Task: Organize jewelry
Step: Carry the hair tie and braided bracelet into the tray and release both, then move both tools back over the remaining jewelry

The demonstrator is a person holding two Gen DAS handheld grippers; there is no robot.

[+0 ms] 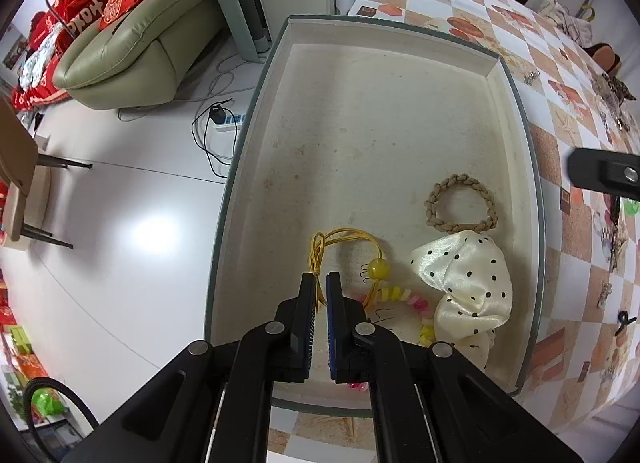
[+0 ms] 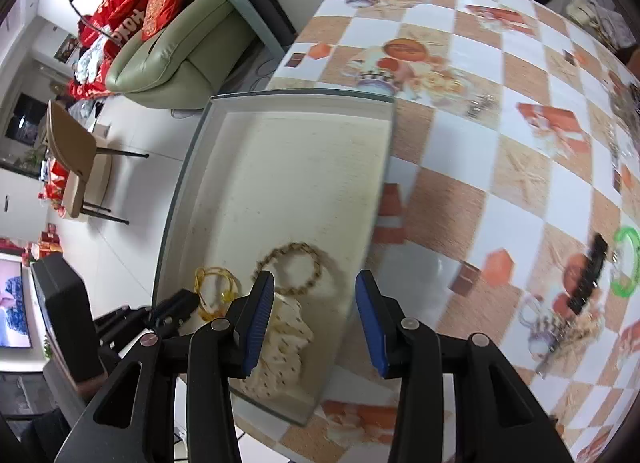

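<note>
Tray [image 1: 248, 151] holds four hair pieces; left fingers [image 1: 321, 283] pinch yellow cord [image 1: 320, 251], right fingers [image 2: 316, 295] parted, empty

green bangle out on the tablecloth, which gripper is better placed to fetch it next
Right. The right gripper is open and empty, with the green bangle on its side of the table. The left gripper is shut on the yellow cord over the tray.
</note>
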